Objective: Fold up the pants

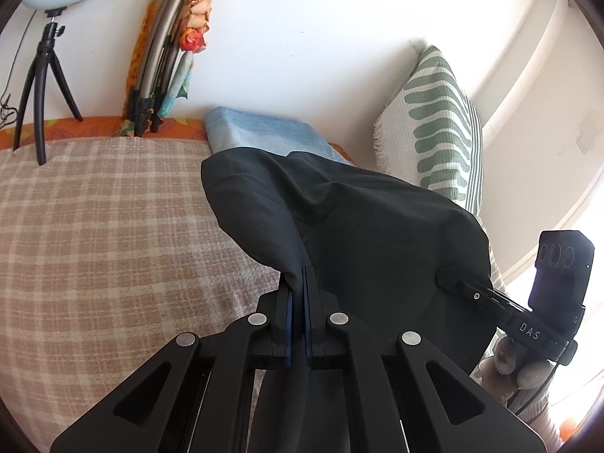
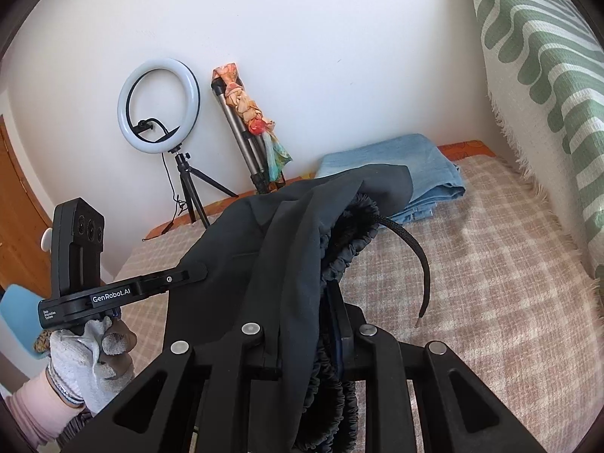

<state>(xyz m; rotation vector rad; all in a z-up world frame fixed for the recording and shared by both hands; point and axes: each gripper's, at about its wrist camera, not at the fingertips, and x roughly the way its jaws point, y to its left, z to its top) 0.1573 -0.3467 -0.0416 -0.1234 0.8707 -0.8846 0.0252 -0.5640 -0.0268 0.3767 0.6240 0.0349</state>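
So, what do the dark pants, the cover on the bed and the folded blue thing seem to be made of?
Dark pants: thin, smooth, matte woven cloth, perhaps synthetic; it drapes in soft folds, with a gathered elastic waistband and a braided cord.
Bed cover: coarse woven cloth, maybe cotton; beige plaid with visible weave.
Folded blue item: looks like faded denim.

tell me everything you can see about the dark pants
The dark pants are a charcoal, almost black garment of thin, smooth woven-looking cloth, lifted off the checked blanket and draped in loose folds. A gathered elastic waistband shows at the right, with a black braided drawstring curling out and hanging free. The left gripper is shut on a fabric edge; the right gripper clamps the cloth by the waistband. Folded light-blue jeans lie behind.
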